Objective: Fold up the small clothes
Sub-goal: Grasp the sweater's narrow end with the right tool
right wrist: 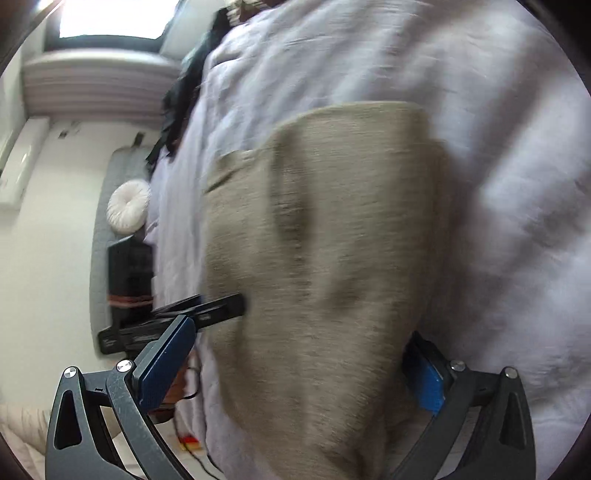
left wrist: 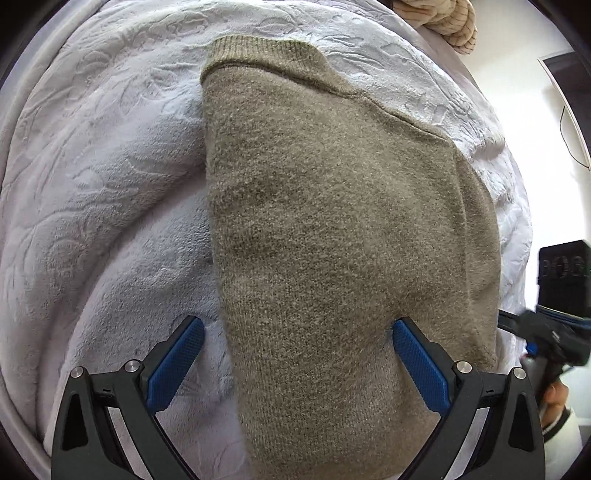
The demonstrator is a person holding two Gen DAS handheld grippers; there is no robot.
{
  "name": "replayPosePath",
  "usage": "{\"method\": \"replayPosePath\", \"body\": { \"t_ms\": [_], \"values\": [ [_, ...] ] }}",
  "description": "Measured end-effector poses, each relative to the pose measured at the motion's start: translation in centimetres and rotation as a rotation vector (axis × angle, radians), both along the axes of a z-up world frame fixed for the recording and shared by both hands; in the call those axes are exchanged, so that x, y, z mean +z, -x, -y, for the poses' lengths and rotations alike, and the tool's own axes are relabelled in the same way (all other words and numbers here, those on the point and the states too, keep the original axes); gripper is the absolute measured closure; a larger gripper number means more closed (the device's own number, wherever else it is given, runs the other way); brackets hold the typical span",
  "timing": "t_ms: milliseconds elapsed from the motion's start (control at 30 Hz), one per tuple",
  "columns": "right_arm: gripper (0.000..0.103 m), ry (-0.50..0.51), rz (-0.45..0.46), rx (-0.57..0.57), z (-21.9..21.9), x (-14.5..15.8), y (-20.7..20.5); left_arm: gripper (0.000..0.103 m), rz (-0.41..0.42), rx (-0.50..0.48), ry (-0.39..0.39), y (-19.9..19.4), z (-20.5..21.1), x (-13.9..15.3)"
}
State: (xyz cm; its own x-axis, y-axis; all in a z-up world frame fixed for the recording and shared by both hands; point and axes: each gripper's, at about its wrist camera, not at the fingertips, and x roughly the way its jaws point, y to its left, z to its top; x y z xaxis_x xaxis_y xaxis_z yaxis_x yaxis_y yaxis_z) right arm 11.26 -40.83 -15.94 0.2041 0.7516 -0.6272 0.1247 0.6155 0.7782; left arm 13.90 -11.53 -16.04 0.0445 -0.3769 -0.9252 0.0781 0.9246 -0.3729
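Observation:
An olive-brown knit sweater [left wrist: 332, 221] lies folded into a long strip on a pale lavender plush blanket [left wrist: 110, 166], its ribbed hem at the far end. My left gripper [left wrist: 297, 332] is open wide, its blue pads on either side of the sweater's near end, the right pad at the fabric. My right gripper [left wrist: 546, 339] shows at the right edge. In the blurred right wrist view the sweater [right wrist: 332, 258] runs between the open fingers of my right gripper [right wrist: 299, 354], and its fabric partly hides the right pad. The left gripper [right wrist: 207, 310] reaches in from the left at the sweater's edge.
The blanket [right wrist: 498, 147] covers a bed whose edge drops off to the left in the right wrist view. Beyond it are a round white cushion [right wrist: 129, 206] and a black case [right wrist: 129, 273]. A beige quilted bundle [left wrist: 439, 22] lies at the bed's far corner.

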Motion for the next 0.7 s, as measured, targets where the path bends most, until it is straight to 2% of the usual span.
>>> {"method": "replayPosePath", "body": {
  "t_ms": [100, 233, 333, 433, 567, 633, 667, 700],
  "values": [
    [0.000, -0.091, -0.013, -0.047, 1.7, -1.3, 0.2, 0.000, 0.005, -0.037, 0.017, -0.1, 0.5, 0.3],
    [0.000, -0.206, 0.021, -0.004, 0.5, -1.1, -1.0, 0.000, 0.018, -0.059, 0.002, -0.4, 2.4, 0.0],
    [0.000, -0.162, -0.018, 0.024, -0.6, -2.5, -2.0, 0.000, 0.010, -0.041, 0.042, -0.7, 2.2, -0.6],
    [0.000, -0.193, -0.036, 0.009, -0.7, -3.4, -2.0, 0.000, -0.004, -0.052, 0.058, -0.6, 1.9, -0.7],
    [0.000, -0.192, -0.066, 0.060, -1.2, -3.5, -2.0, 0.001, -0.003, -0.064, 0.058, -0.7, 2.3, -0.8],
    [0.001, -0.181, -0.098, 0.045, -1.5, -3.3, -2.4, 0.006, 0.021, -0.059, 0.052, -0.4, 2.5, -0.4],
    [0.003, -0.184, -0.103, 0.040, -1.7, -3.1, -2.6, 0.013, 0.037, -0.056, 0.047, 0.0, 2.6, 0.0],
    [0.013, -0.177, -0.105, 0.043, -2.1, -2.8, -2.7, 0.023, 0.055, -0.053, 0.047, 0.2, 2.7, 0.4]
  ]
}}
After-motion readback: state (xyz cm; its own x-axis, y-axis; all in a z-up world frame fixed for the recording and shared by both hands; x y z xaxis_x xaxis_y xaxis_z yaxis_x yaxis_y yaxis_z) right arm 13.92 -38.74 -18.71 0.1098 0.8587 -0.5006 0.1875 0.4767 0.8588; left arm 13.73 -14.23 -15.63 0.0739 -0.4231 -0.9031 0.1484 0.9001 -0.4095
